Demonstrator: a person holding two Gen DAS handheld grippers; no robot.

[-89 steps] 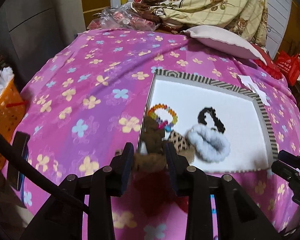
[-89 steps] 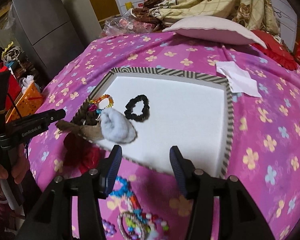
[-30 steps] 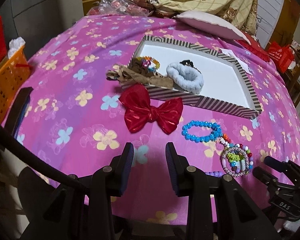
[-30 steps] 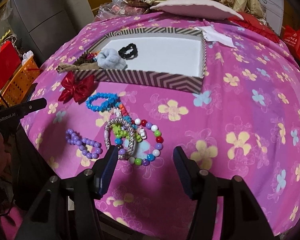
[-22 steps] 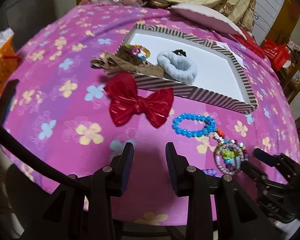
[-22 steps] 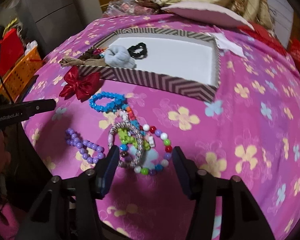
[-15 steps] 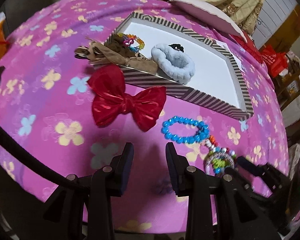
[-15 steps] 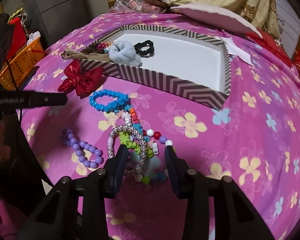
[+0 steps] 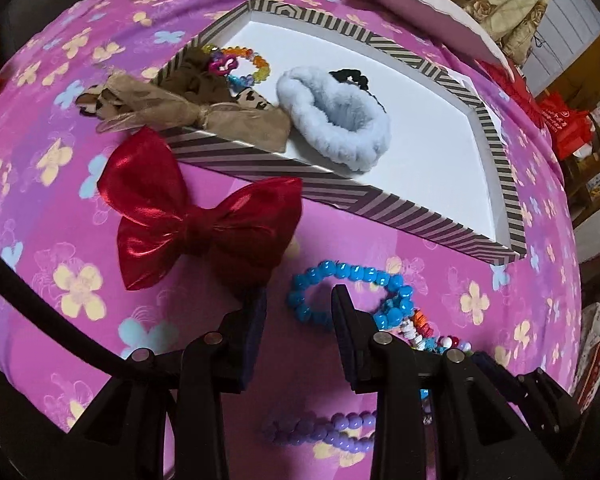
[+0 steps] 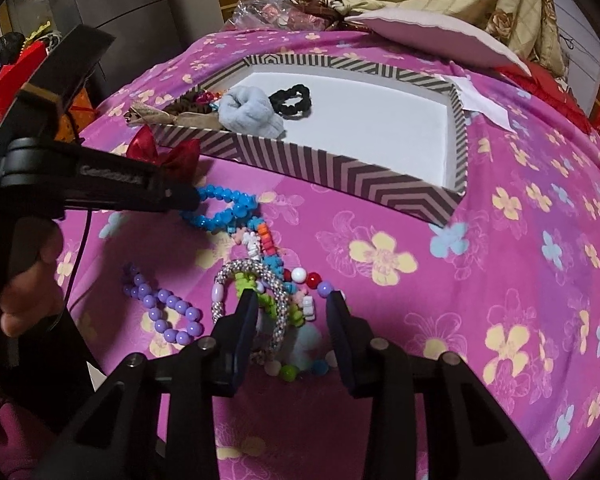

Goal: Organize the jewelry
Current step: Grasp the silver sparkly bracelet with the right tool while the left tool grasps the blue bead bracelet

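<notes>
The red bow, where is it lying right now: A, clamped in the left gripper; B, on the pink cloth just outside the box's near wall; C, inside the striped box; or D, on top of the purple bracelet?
B: the red bow lies on the pink cloth against the outside of the striped box, beyond the open left gripper.

Both wrist cameras look forward and down along their fingers, low and close over the bed [image 9: 80, 128]. The left sits further left. Both share the tray [image 9: 400, 204] [image 10: 340, 172] and beads [image 9: 352, 280] [image 10: 224, 208].
</notes>
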